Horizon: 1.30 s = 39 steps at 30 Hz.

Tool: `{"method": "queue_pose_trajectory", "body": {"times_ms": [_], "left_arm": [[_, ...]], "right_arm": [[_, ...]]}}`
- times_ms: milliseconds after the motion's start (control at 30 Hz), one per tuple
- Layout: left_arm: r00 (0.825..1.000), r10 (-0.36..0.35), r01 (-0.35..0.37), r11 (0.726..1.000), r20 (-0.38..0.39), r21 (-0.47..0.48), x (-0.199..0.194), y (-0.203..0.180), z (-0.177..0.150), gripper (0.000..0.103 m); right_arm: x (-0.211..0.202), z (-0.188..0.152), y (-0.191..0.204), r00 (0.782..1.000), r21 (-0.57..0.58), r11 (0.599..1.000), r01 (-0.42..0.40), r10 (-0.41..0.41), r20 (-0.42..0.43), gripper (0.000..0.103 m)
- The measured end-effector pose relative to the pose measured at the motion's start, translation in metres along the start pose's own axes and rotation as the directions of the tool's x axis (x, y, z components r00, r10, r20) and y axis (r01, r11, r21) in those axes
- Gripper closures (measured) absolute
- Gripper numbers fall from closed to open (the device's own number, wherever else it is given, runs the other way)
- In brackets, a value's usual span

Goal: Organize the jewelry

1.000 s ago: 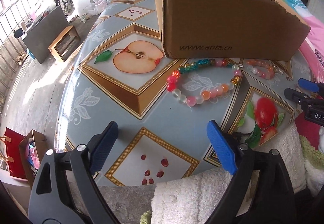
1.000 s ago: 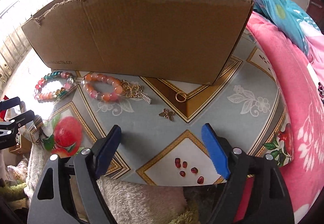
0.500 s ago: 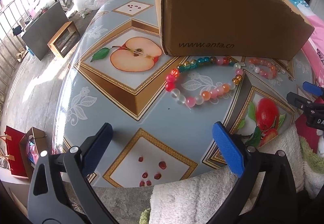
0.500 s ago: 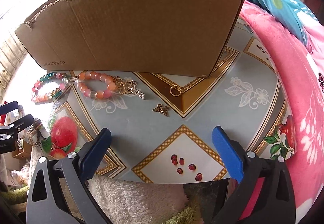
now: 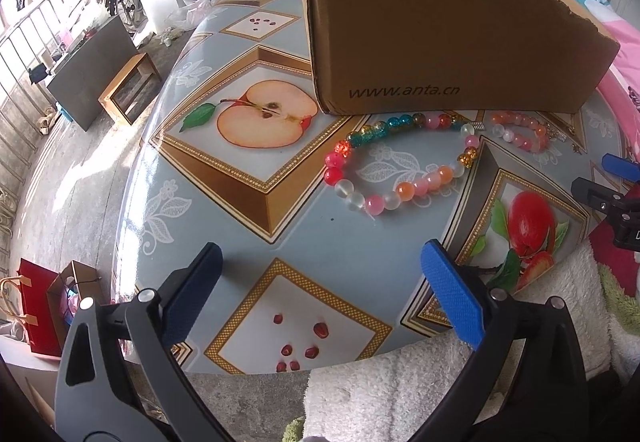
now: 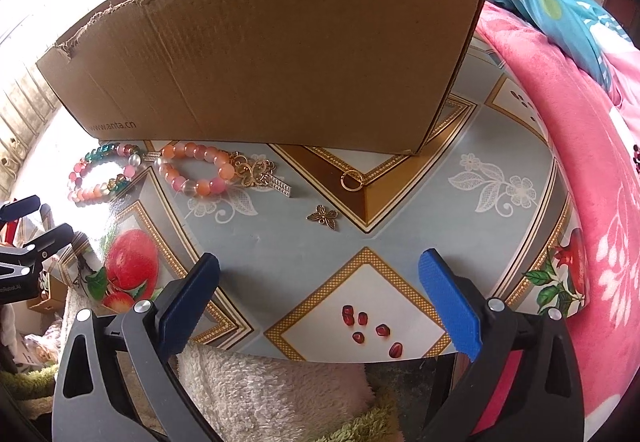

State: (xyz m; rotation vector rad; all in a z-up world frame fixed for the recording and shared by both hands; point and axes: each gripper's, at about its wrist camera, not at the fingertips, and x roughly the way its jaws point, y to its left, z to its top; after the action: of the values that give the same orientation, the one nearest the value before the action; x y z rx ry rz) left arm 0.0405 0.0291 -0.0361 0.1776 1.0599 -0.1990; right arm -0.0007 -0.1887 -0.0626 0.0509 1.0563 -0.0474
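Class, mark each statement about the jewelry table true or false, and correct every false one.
1. Both the left gripper and right gripper are open and empty. True.
2. The multicolored bead bracelet lies inside the cardboard box. False: it lies on the table, in front of the box.
3. A gold ring lies near the box's front edge. True.
4. The butterfly charm is clamped by the right gripper. False: it lies loose on the table.
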Motion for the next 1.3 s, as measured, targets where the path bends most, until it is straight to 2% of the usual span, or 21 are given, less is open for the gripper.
{"method": "queue_pose_trajectory", "body": {"times_ms": [100,233,333,400,433,467,500,600,667,800,900,1033,1167,1300], "left_arm": [[1.000,-0.026,0.026,1.000,0.012,-0.013,0.000,0.003,-0.002,0.007],[0.999,-0.051,0.051,0.999,0.005,0.002,-0.003,0.006,-0.002,0.007],[0.992,-0.111,0.113,0.993,0.066,-0.028,-0.016,0.013,-0.001,0.008],[0.982,-0.146,0.153,0.987,0.116,-0.055,-0.025,0.019,0.002,0.014],[0.978,-0.156,0.166,0.984,0.141,-0.065,-0.029,0.022,0.004,0.023],[0.974,-0.158,0.172,0.982,0.161,-0.073,-0.033,0.025,0.007,0.029],[0.971,-0.163,0.179,0.981,0.176,-0.079,-0.034,0.028,0.009,0.030],[0.963,-0.197,0.213,0.974,0.182,-0.074,-0.031,0.030,0.016,0.041],[0.965,-0.203,0.214,0.975,0.166,-0.052,-0.025,0.028,0.020,0.050],[0.971,-0.192,0.193,0.981,0.140,0.007,-0.015,0.018,0.027,0.056],[0.973,-0.200,0.198,0.980,0.113,0.030,-0.006,0.016,0.032,0.060],[0.976,-0.204,0.201,0.978,0.077,0.051,0.006,0.012,0.036,0.065],[0.980,-0.193,0.189,0.980,0.055,0.062,0.012,0.009,0.037,0.077],[0.977,-0.207,0.204,0.977,0.045,0.061,0.012,0.009,0.034,0.082]], "right_arm": [[-0.006,-0.003,0.003,1.000,-0.001,1.000,-0.004,0.004,0.024,0.006],[-0.027,-0.001,0.010,0.993,-0.025,0.999,-0.038,0.040,0.115,0.008],[-0.041,0.006,0.018,0.982,-0.058,0.994,-0.097,0.105,0.158,0.014],[-0.046,0.012,0.027,0.973,-0.082,0.986,-0.142,0.155,0.172,0.018],[-0.047,0.015,0.032,0.968,-0.095,0.981,-0.169,0.183,0.173,0.020],[-0.048,0.019,0.037,0.962,-0.105,0.974,-0.201,0.216,0.168,0.022],[-0.047,0.022,0.041,0.955,-0.109,0.965,-0.238,0.253,0.157,0.026],[-0.040,0.028,0.055,0.935,-0.094,0.941,-0.326,0.335,0.113,0.035],[-0.033,0.031,0.063,0.928,-0.082,0.930,-0.358,0.364,0.077,0.043],[-0.018,0.038,0.072,0.912,-0.039,0.912,-0.409,0.410,0.015,0.056],[-0.010,0.037,0.080,0.906,-0.015,0.906,-0.423,0.423,-0.016,0.062],[0.003,0.043,0.084,0.910,0.006,0.911,-0.411,0.411,-0.052,0.072],[0.011,0.047,0.089,0.910,0.015,0.913,-0.407,0.407,-0.077,0.076],[0.020,0.052,0.097,0.915,0.003,0.920,-0.393,0.391,-0.095,0.081]]}}
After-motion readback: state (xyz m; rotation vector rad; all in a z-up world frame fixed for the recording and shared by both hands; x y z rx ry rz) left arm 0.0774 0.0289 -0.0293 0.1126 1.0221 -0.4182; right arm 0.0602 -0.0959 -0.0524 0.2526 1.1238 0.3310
